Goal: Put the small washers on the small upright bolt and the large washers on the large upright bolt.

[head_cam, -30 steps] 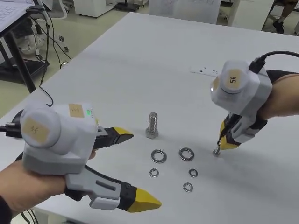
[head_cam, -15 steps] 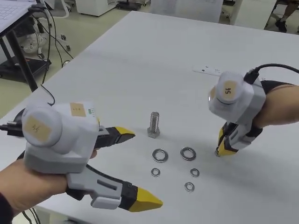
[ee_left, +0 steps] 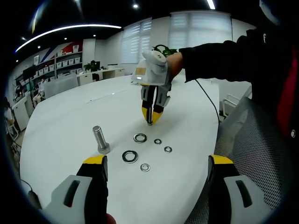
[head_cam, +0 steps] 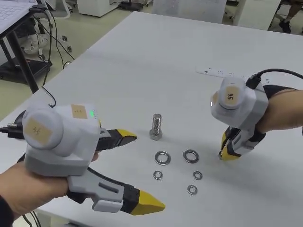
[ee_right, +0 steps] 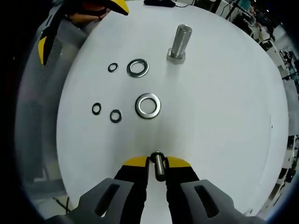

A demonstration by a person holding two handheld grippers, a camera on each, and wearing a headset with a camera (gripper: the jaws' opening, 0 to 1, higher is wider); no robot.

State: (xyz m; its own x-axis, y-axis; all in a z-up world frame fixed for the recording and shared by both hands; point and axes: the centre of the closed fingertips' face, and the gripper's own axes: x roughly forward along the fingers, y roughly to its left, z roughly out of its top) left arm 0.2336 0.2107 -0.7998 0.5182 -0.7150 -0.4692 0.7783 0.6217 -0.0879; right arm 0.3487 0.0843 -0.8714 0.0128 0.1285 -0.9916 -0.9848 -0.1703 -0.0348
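The large bolt [head_cam: 155,126] stands upright on its head on the white table [head_cam: 142,56]. In front of it lie two large washers [head_cam: 162,157] [head_cam: 191,155] and three small washers [head_cam: 157,175] [head_cam: 197,175] [head_cam: 191,189]. My right gripper [head_cam: 228,154] points down at the table to the right of the washers, shut on the small bolt [ee_right: 159,165], which stands between its jaws. My left gripper [head_cam: 139,170] hovers at the near left, open and holding nothing. In the left gripper view the right gripper [ee_left: 150,119] stands beyond the washers, and the large bolt [ee_left: 99,139] is at the left.
A white power strip [head_cam: 222,73] lies on the table behind the right gripper. The table's left edge runs diagonally; past it stands a dark cart with cables [head_cam: 19,42]. Bare tabletop stretches away beyond the large bolt.
My right gripper has sunk lower toward the table with the small bolt, whose lower end is now hidden behind the jaws. The left gripper and the washers have stayed put.
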